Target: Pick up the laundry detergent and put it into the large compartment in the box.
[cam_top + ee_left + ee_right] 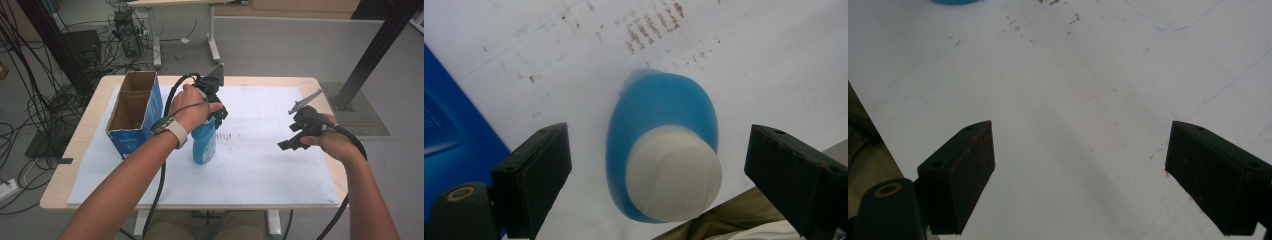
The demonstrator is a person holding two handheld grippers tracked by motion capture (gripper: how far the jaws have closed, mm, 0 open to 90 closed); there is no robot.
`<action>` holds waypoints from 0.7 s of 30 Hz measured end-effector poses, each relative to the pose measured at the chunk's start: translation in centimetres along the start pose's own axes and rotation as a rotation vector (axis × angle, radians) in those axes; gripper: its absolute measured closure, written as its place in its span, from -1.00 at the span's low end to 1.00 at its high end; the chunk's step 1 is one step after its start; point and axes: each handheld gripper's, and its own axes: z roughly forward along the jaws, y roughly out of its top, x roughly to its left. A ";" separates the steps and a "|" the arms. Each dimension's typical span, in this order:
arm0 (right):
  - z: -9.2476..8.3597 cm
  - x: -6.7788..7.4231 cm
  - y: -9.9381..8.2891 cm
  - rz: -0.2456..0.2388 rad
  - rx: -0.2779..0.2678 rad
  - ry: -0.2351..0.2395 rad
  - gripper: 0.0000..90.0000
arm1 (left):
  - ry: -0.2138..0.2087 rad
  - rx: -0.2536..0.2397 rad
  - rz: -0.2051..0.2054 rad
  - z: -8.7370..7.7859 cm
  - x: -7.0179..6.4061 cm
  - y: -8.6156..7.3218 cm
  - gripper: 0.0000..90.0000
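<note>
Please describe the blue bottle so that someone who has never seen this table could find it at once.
On the white sheet that covers the table, look just right of the open blue cardboard box. The bottle stands upright there, below the left gripper. Unlike the square box, it is rounded, light blue, with a white cap.

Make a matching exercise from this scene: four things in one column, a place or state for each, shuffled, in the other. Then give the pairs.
Things:
1. blue bottle
2. cardboard box
3. left gripper
4. right gripper

Places or states:
A. open, over bare white sheet
B. open-topped, at the table's left
C. upright, white cap on top
D. open, jaws either side of the cap

Pairs: 1-C, 2-B, 3-D, 4-A
</note>
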 end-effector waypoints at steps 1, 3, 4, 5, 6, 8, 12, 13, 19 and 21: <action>0.0 0.0 0.0 0.001 0.000 0.000 -0.72 | 0.000 0.000 0.000 0.0 0.0 0.0 -0.73; 0.0 0.0 -0.1 0.001 -0.001 0.001 -0.72 | 0.000 0.005 0.006 0.2 0.0 0.1 -0.73; 0.1 0.0 -0.2 0.001 -0.002 0.001 -0.72 | 0.000 0.005 0.007 0.2 -0.1 0.1 -0.73; 0.1 -0.1 -0.2 0.000 -0.002 0.002 -0.72 | 0.000 0.010 0.009 0.4 -0.1 0.2 -0.73; 0.1 -0.1 -0.2 0.002 -0.003 0.003 -0.72 | 0.001 0.012 0.011 0.4 -0.1 0.2 -0.73; 0.2 -0.1 -0.3 0.005 -0.003 0.004 -0.72 | -0.001 0.014 0.008 0.7 -0.1 0.3 -0.73; 0.4 -0.1 -0.4 0.003 -0.006 0.007 -0.72 | 0.001 0.024 0.011 1.1 -0.1 0.5 -0.72; 0.4 -0.1 -0.4 0.003 -0.009 0.010 -0.72 | 0.000 0.023 0.011 1.2 -0.1 0.5 -0.71; 0.4 -0.2 -0.4 0.000 -0.013 0.011 -0.72 | 0.010 0.029 0.021 1.8 -0.3 0.7 -0.71; 0.5 -0.2 -0.4 -0.001 -0.011 0.013 -0.72 | 0.011 0.025 0.020 2.0 -0.3 0.7 -0.71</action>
